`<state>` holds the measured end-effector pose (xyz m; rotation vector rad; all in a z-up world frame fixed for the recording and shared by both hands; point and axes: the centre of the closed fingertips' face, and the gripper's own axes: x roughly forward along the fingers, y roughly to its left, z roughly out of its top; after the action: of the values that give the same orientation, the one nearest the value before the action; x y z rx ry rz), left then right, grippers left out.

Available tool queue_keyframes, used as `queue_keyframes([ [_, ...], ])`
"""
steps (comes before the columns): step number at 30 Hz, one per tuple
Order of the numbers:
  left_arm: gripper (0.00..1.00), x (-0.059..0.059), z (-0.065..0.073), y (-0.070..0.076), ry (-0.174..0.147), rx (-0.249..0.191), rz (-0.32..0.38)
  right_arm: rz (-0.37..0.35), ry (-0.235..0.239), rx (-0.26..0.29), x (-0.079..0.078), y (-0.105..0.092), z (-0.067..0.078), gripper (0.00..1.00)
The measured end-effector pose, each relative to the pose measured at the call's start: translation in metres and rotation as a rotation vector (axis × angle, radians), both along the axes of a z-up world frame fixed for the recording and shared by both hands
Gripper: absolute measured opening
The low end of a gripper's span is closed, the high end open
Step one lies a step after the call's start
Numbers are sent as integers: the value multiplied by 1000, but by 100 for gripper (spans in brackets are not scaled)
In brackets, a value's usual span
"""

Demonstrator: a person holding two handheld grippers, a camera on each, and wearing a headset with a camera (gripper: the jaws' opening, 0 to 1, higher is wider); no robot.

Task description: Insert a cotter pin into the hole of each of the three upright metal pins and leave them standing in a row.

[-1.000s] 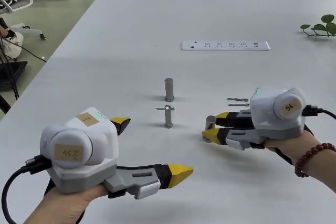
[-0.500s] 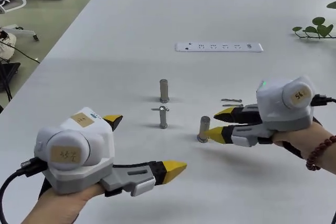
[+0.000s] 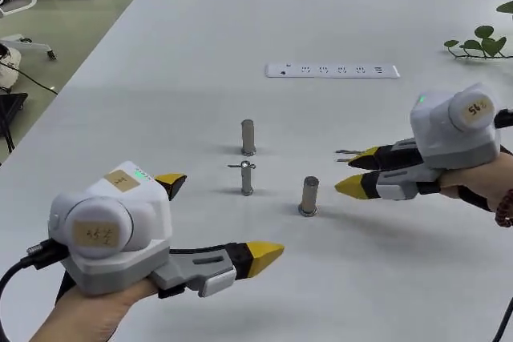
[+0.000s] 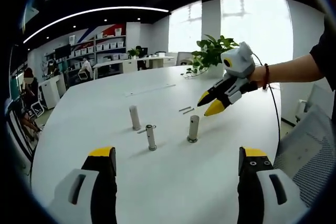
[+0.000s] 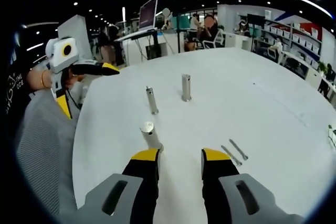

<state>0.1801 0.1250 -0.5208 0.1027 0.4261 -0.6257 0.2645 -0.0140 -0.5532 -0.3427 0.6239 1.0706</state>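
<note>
Your left gripper (image 3: pixel 227 218) is spread wide and empty, over the near edge of the table (image 3: pixel 200 54). Your right gripper (image 3: pixel 350 172) is parted and empty, tips near the nearest metal pin (image 3: pixel 309 195). All three pins stand upright mid-table, well in from every edge. The middle pin (image 3: pixel 247 179) carries a cotter pin (image 3: pixel 237 166); the far pin (image 3: pixel 248 136) stands behind it. Two loose cotter pins (image 5: pixel 239 149) lie flat toward the right edge.

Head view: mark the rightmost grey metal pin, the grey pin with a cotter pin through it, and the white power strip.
Rightmost grey metal pin (image 3: pixel 309 196): head view, mid-shaft.
Grey metal pin (image 3: pixel 247 184) with thin cotter pin (image 3: pixel 236 166) through it: head view, lower shaft.
White power strip (image 3: pixel 332 70): head view, top face centre.
</note>
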Motion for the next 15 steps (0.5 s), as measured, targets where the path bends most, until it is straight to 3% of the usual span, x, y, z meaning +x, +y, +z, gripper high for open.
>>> queue_keyframes([
  [9, 95, 1, 1, 6, 7, -1, 17, 7, -10, -133, 29, -13, -7, 20],
  [15, 90, 2, 2, 4, 4, -15, 16, -4, 12, -201, 44, -22, -19, 18],
])
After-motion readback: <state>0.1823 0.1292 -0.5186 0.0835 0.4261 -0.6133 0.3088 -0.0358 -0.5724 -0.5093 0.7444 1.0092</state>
